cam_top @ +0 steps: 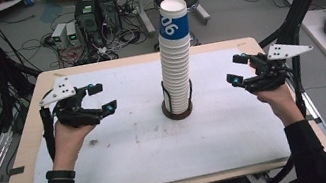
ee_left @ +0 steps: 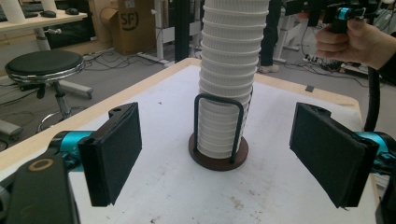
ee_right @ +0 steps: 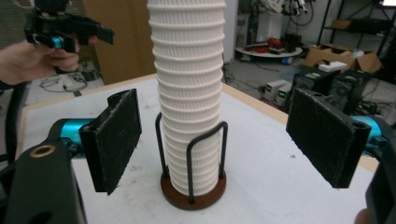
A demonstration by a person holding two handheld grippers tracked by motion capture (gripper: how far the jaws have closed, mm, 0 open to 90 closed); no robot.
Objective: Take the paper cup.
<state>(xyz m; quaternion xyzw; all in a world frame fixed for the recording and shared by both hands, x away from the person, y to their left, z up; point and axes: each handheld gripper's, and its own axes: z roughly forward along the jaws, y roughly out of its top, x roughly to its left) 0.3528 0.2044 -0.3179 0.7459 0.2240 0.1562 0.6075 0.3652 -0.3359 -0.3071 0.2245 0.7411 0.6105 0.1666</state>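
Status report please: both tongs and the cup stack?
Left tongs open, right tongs open, both empty. Tall stack of white ribbed paper cups upright in black wire holder, untouched. Nothing between.

Both forearms come in low and spread wide. The left gripper hovers with its jaws wide apart, pointing inward. The right gripper mirrors it on the other side, jaws gaping too, each held in a raised hand.

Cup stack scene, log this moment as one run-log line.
cup stack: upright in wire holder, table centre | left tongs: open, left of stack, apart | right tongs: open, right of stack, apart
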